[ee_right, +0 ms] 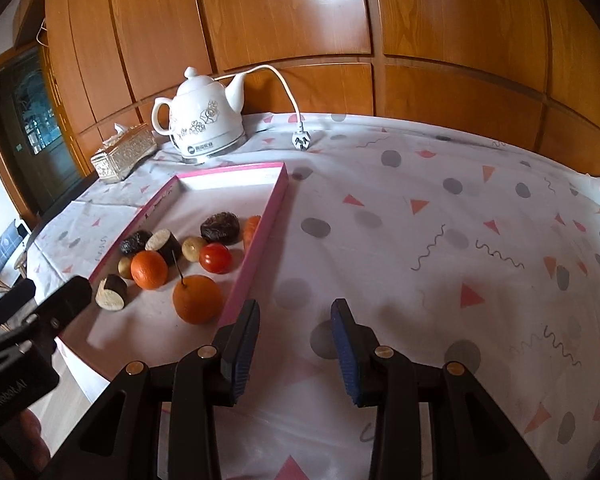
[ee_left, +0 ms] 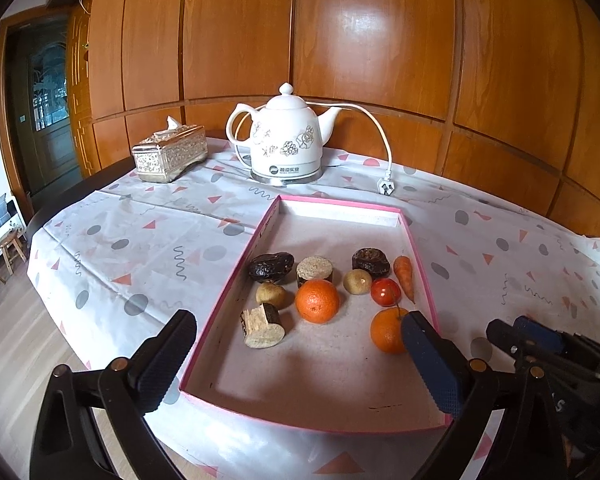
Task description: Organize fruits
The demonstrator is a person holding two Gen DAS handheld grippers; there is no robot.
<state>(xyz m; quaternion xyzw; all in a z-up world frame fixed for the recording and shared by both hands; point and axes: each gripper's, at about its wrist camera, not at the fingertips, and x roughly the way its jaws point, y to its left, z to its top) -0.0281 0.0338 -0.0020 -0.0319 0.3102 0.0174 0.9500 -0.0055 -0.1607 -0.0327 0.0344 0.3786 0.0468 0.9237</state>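
Left wrist view: the left tongs (ee_left: 296, 354) hang wide apart and empty over the near end of a shallow pink-rimmed cardboard tray (ee_left: 236, 268) on the tabletop (ee_left: 100, 248).
Nearest fruit: a round orange with a thin dark stem (ee_left: 386, 332) sits in the tray's near right corner, partly hidden behind the right fingertip (ee_left: 420, 330); whether they touch cannot be told.
Second fruit: a round, dimpled orange without a stem (ee_left: 317, 301) lies ahead of the tongs, a little farther in and close to centre.
Long axis: a small orange carrot (ee_left: 405, 276) lies along the right wall, pointing near-to-far.
Right wrist view: the right tongs (ee_right: 295, 344) stand moderately apart, holding nothing, over bare patterned cloth just right of the tray wall.
Which arm: the stemmed orange lies to the left of the right tongs across the rim; the left tongs already straddle the tray and look better placed.
Far end: a white ceramic electric kettle (ee_left: 286, 136).
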